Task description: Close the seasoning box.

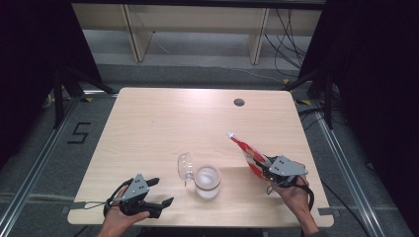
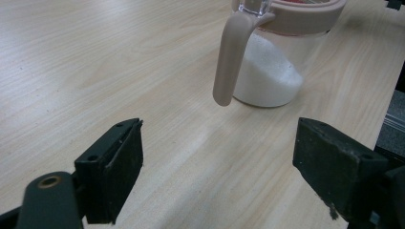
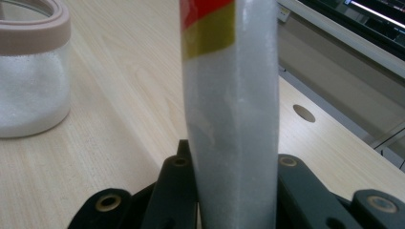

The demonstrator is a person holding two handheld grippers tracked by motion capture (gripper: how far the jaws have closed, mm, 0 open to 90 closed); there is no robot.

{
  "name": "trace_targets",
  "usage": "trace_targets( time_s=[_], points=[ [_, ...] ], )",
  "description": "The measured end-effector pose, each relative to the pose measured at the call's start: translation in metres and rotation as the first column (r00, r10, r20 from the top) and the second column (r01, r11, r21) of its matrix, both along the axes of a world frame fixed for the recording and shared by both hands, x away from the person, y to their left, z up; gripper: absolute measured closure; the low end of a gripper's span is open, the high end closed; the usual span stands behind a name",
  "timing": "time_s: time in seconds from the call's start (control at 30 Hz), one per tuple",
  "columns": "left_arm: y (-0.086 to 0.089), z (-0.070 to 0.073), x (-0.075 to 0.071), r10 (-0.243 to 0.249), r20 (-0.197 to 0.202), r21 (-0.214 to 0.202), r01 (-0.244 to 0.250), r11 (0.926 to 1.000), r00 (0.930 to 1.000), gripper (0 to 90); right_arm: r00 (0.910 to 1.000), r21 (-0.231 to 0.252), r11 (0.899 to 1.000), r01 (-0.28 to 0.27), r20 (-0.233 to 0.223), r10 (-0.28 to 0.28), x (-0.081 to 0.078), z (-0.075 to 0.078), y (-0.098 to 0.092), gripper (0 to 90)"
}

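Observation:
A clear jar (image 1: 207,181) with a beige rim stands near the table's front middle, partly filled with white grains; its clear lid (image 1: 185,167) is swung open to the left. The jar (image 2: 276,57) is close ahead in the left gripper view, and the jar (image 3: 29,71) sits at the left in the right gripper view. My right gripper (image 1: 262,165) is shut on a red, yellow and white bag (image 1: 248,154), tilted up and away to the left. The bag (image 3: 232,109) rises between the jaws. My left gripper (image 1: 161,191) lies open at the front left, nothing between its fingers (image 2: 114,167).
The pale wooden table (image 1: 163,123) has a round cable hole (image 1: 239,102) at the back right. Black stands and cables flank the table on the floor, and a light shelf unit (image 1: 197,29) stands beyond it.

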State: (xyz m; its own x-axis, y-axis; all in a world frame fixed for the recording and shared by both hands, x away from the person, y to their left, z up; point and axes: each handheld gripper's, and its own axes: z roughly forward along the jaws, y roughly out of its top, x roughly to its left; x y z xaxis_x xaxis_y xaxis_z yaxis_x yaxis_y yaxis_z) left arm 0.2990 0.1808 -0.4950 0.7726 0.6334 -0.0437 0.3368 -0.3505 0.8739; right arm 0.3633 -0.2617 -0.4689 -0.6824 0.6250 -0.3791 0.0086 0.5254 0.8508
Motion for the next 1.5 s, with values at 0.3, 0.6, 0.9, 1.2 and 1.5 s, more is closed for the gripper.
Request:
trace_targets(
  time_s=[0.3, 0.6, 0.9, 1.2, 1.5],
  points=[
    [0.0, 0.0, 0.0, 0.0, 0.001, 0.0, 0.0, 1.0, 1.0, 17.1, 0.9975, 0.05, 0.997, 0.054, -0.048, -0.051, -0.001, 0.0, -0.005, 78.6],
    [0.0, 0.0, 0.0, 0.002, 0.005, 0.004, -0.002, 1.0, 1.0, 17.1, 0.9928, 0.086, 0.993, 0.08, -0.096, -0.071, -0.004, 0.0, -0.011, 78.3],
    [0.0, 0.0, 0.0, 0.007, -0.001, -0.006, -0.007, 1.0, 1.0, 17.1, 0.9923, 0.099, 0.99, 0.102, -0.081, -0.094, -0.007, 0.0, -0.017, 78.0],
    [0.0, 0.0, 0.001, 0.003, 0.005, 0.001, -0.003, 1.0, 1.0, 17.1, 0.9865, 0.14, 0.981, 0.137, -0.109, -0.122, -0.006, -0.003, -0.025, 77.8],
    [0.0, 0.0, 0.001, 0.005, 0.001, -0.004, -0.005, 1.0, 1.0, 17.1, 0.9824, 0.173, 0.971, 0.163, -0.12, -0.143, -0.004, -0.006, -0.031, 77.2]
  ],
)
